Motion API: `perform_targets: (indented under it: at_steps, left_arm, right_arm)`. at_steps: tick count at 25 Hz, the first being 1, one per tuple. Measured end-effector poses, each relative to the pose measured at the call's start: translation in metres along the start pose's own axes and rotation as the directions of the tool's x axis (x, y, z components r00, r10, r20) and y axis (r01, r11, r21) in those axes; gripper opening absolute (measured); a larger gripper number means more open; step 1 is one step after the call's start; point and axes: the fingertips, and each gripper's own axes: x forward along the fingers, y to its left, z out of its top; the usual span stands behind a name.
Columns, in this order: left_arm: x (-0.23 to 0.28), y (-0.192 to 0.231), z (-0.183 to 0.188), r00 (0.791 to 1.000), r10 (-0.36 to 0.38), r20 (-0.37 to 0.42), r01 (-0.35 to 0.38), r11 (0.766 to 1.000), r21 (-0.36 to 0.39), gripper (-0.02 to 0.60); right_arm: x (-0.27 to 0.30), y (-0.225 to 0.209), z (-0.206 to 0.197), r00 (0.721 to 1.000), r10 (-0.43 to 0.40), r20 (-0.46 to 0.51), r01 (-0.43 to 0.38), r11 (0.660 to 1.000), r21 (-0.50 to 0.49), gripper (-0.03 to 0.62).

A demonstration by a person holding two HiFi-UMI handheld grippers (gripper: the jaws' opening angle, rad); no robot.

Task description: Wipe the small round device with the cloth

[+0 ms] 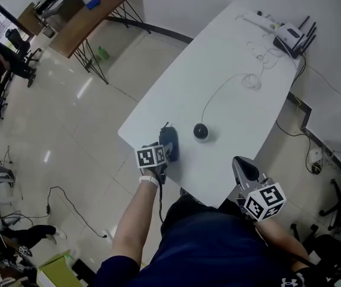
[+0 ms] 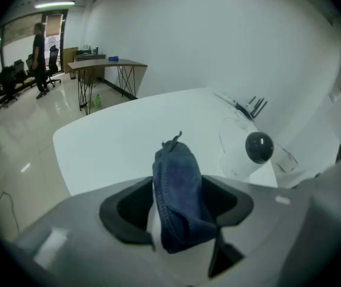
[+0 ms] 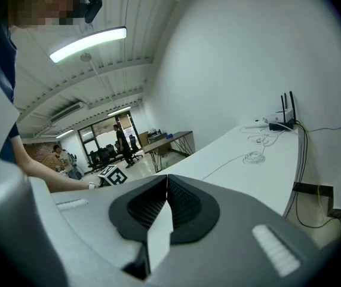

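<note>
Two tongs are seen at the near end of a white desk (image 1: 230,52). The left tongs (image 2: 181,211) are spread wide. A dark blue cloth (image 2: 177,172) is bunched upright in the gap between the jaws, and the pads are not pressed against it. In the head view the cloth is found near the desk's left edge.

The right tongs (image 3: 167,187) are closed tight with nothing between the jaws. They are held at the near right edge of the desk, apart from everything on it.

The small round device (image 1: 200,131), dark on top, is set on the desk just to the right of the cloth, near but not touching. In the left gripper view part of the desk ahead is hidden by the cloth, while the device is left in plain sight to its right.

A thin white cable (image 1: 218,94) is led from the device toward the far end, where it is gathered in a loose coil (image 1: 251,81). Farther along, a white router (image 1: 291,36) with black antennas and a white power strip (image 1: 258,19) are placed by the wall.

Beyond, a brown desk (image 1: 101,11) on black legs is stood, with a small blue thing (image 1: 92,3) on it and a green bottle (image 1: 103,54) on the floor beneath. Office chairs (image 1: 9,52) are grouped at the left, and a black lead (image 1: 68,202) is trailed across the pale floor.
</note>
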Motion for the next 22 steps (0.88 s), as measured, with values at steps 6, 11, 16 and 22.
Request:
perform_targets:
  at_steps: [6, 11, 16, 22]
  left_arm:
    - [0.018, 0.007, -0.011, 0.993, 0.092, -0.073, -0.088, 0.995, 0.053, 0.261]
    - [0.023, -0.012, -0.014, 0.994, 0.048, -0.097, -0.036, 0.991, 0.129, 0.144]
    - [0.021, -0.019, -0.011, 0.995, -0.006, -0.104, 0.024, 0.984, 0.178, 0.096]
    - [0.014, -0.035, 0.013, 0.989, -0.134, -0.07, 0.142, 0.98, 0.136, 0.086]
  right_arm:
    - [0.006, -0.011, -0.006, 0.999, 0.013, -0.035, -0.013, 1.0, 0.019, 0.012]
    - [0.014, -0.018, -0.011, 0.998, -0.042, -0.045, 0.045, 0.997, 0.056, 0.012]
    - [0.025, -0.006, -0.014, 0.997, -0.047, -0.06, 0.05, 0.997, 0.057, 0.012]
    - [0.03, -0.004, -0.016, 0.996, -0.066, -0.063, 0.07, 0.995, 0.065, 0.012]
